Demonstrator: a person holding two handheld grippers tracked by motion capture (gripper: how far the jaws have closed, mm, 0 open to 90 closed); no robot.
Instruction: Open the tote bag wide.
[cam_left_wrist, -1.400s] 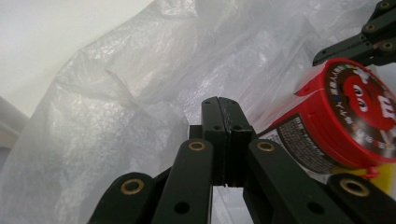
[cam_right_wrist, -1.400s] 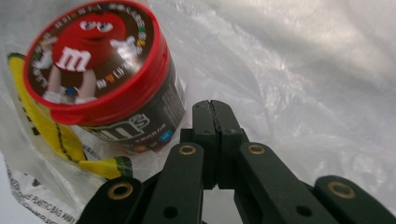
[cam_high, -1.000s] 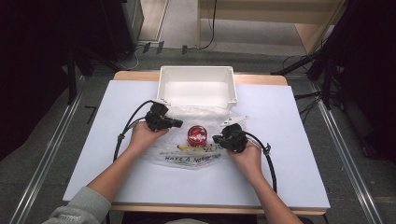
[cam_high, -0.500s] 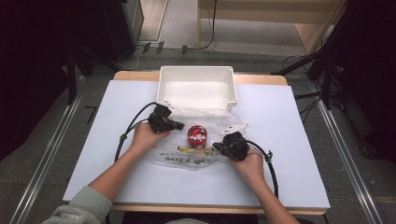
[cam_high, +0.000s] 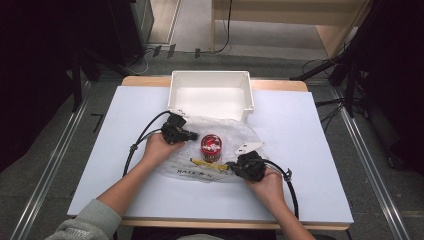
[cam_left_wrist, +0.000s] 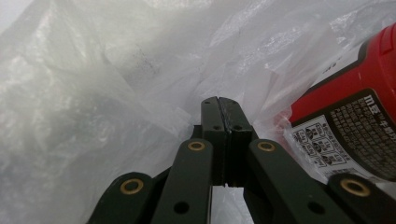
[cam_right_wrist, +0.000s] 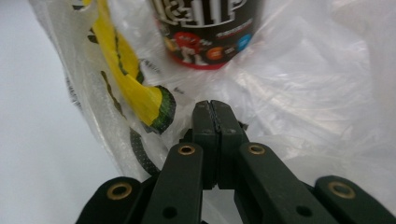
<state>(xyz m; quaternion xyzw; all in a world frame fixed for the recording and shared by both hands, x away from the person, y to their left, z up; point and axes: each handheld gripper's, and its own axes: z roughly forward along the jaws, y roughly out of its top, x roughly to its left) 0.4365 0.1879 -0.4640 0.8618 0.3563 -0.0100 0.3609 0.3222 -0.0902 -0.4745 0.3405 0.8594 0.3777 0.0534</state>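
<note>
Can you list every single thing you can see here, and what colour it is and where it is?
Table: one, white top with a wooden edge, in the middle of the room.
Bin: one, white, at the far side of the table.
Plastic bag: one, clear with black print and a yellow mark, lying in front of the bin.
Can: one, red with a dark label, standing inside the plastic bag.
Cables: two, black, trailing from the tongs.
Left tongs: one, black, shut on the bag's left side.
Right tongs: one, black, shut on the bag's near edge.
Hands: two, holding the tongs; grey sleeve on the left arm.
</note>
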